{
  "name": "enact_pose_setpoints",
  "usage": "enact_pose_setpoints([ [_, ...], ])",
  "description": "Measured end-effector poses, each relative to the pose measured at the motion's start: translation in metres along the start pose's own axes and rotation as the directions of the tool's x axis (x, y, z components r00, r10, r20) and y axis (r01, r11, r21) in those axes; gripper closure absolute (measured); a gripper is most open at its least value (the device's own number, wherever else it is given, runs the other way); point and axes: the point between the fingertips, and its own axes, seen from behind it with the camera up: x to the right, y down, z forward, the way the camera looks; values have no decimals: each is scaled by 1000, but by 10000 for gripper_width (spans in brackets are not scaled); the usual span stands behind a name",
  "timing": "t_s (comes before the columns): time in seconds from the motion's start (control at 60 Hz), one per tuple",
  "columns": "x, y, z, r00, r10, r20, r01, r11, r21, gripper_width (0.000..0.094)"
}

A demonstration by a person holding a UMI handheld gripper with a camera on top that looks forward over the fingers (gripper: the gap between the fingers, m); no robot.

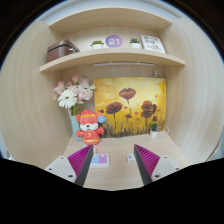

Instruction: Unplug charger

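From my remote seat I see the gripper (113,165) held wide open, its two fingers (80,163) spread apart with magenta pads facing inward and nothing held between them. Bare wooden tabletop (113,172) shows in the gap. A small dark thing (131,157) lies on the table between the fingertips, closer to the right one; too small for me to tell whether it is the charger or a plug. I cannot make out a charger or cable with any certainty anywhere else in view. Just ahead of the left finger stands a red and orange toy figure (90,127), upright on the table. Behind it, a bunch of pale flowers (72,94). Against the back wall leans a yellow painting (130,103) of red poppies, with a small potted plant (154,128) at its right foot. Above, two curved wooden shelves (110,61): the upper one carries a brown box (62,48), a purple round clock (113,41), a white framed card (152,43) and small green plants (97,44).
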Motion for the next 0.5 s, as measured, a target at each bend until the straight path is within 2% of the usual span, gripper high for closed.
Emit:
enact_pose_setpoints([
  [0.183, -23, 47, -53, 1000, -19, 17, 20, 998, -56, 116],
  [0.5, -15, 77, -98, 998, -54, -6, 54, 995, -88, 117],
])
